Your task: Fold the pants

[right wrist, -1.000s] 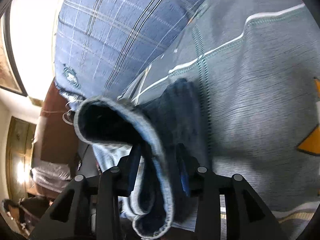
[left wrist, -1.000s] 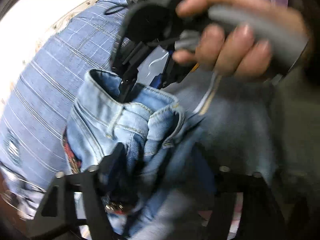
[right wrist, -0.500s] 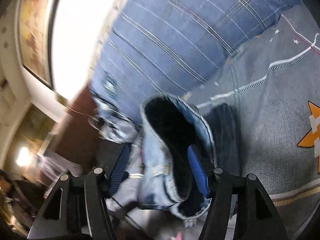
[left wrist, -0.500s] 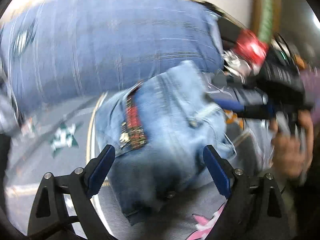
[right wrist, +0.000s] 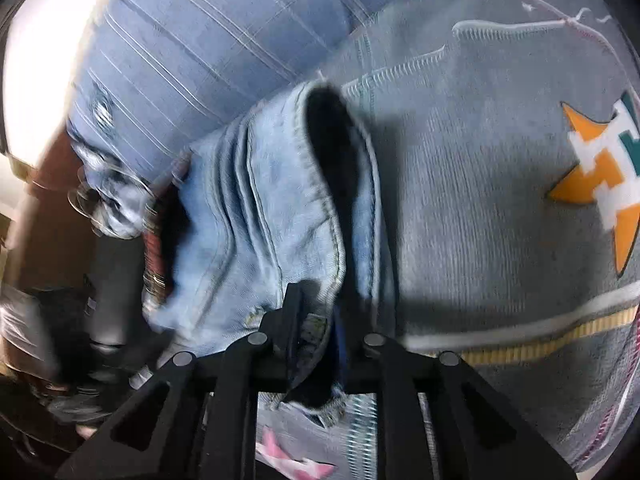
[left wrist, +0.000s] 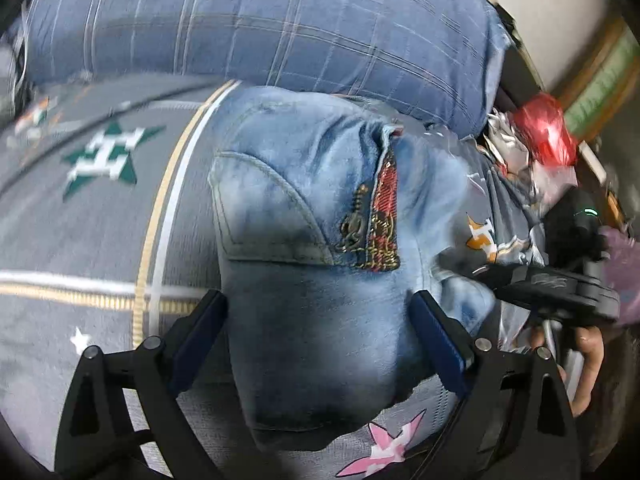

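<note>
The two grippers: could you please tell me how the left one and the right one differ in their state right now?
The left gripper stands wide open, its jaws having just opened, straddling the jeans without pinching them; the right gripper has just closed and is clamped on the jeans' hem. Left pads are far apart; right pads nearly meet. Both point down at the same jeans on the bedspread.
</note>
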The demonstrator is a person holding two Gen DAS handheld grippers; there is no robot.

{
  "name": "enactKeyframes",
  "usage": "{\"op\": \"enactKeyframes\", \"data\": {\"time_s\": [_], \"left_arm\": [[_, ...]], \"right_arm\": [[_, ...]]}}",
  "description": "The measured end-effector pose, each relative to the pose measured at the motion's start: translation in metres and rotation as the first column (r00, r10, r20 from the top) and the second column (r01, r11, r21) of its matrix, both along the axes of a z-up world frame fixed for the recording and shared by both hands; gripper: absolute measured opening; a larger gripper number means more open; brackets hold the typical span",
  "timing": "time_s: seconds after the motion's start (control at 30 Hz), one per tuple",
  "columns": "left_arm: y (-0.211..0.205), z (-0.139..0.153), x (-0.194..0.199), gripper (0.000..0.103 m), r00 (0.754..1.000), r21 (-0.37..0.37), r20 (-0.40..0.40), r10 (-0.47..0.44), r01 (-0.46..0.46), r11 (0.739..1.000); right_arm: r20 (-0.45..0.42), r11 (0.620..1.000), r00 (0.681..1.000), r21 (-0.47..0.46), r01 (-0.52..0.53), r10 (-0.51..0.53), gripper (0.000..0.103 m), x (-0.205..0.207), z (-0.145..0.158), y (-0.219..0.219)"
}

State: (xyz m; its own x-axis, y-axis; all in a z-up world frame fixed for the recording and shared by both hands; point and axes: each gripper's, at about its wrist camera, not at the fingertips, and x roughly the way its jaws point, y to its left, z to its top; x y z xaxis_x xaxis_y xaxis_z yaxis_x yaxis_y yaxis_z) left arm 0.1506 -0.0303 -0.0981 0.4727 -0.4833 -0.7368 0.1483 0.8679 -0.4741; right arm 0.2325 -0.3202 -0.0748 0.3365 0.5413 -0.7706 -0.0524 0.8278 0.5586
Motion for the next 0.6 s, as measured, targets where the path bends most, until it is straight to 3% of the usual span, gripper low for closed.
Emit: {"op": "enactKeyframes", "data": {"time_s": [0.03,0.07,0.13,0.2,0.23,0.3,0.33,0.43,0.5,0.53,0.6], "left_arm": [[0.007,0.002,0.0,0.093,1.0,-0.051,-0.013,0.009,-0.01,0.999],[0.015,0.005,0.0,0.093,1.0,-0.108,-0.022,0.019,-0.022,0.994],[0.034,0.013,-0.002,0.093,0.998,-0.21,-0.026,0.061,-0.065,0.976],[0.043,0.02,0.003,0.095,0.994,-0.225,-0.02,0.103,-0.105,0.969],[0.045,0.021,0.006,0.096,0.993,-0.228,-0.022,0.115,-0.117,0.967],[0.046,0.017,0.027,0.096,0.989,-0.235,-0.074,0.129,-0.143,0.961],[0.045,0.015,0.033,0.096,0.988,-0.235,-0.096,0.123,-0.143,0.961],[0.043,0.004,0.05,0.096,0.987,-0.251,-0.131,0.091,-0.122,0.96],[0.045,-0.01,0.05,0.096,0.981,-0.294,-0.168,0.092,-0.139,0.946],[0.046,-0.018,0.049,0.095,0.975,-0.325,-0.202,0.088,-0.151,0.934],[0.042,-0.025,0.047,0.095,0.96,-0.362,-0.268,0.074,-0.172,0.916]], "right_arm": [[0.045,1.0,0.999,-0.002,0.004,-0.004,0.036,-0.004,0.01,-0.002],[0.092,1.0,0.996,0.002,0.017,-0.017,0.058,-0.009,0.021,-0.005],[0.139,0.997,0.988,0.046,0.059,-0.065,0.061,-0.017,0.04,-0.013],[0.164,0.995,0.982,0.052,0.088,-0.096,0.063,-0.014,0.063,-0.013],[0.174,0.995,0.98,0.01,0.096,-0.097,0.065,-0.009,0.074,-0.008],[0.198,0.993,0.976,-0.064,0.1,-0.085,0.084,0.005,0.085,0.002],[0.196,0.992,0.978,-0.088,0.094,-0.075,0.087,0.015,0.083,0.007],[0.095,0.988,0.991,-0.112,0.102,-0.092,0.087,0.036,0.055,0.003],[0.011,0.995,0.997,-0.055,0.081,-0.081,0.085,0.036,0.019,-0.003],[-0.086,0.999,0.996,-0.028,0.031,-0.033,0.083,0.038,-0.001,-0.003],[-0.158,1.0,0.987,0.013,-0.013,0.015,0.077,0.037,-0.017,-0.002]]}}
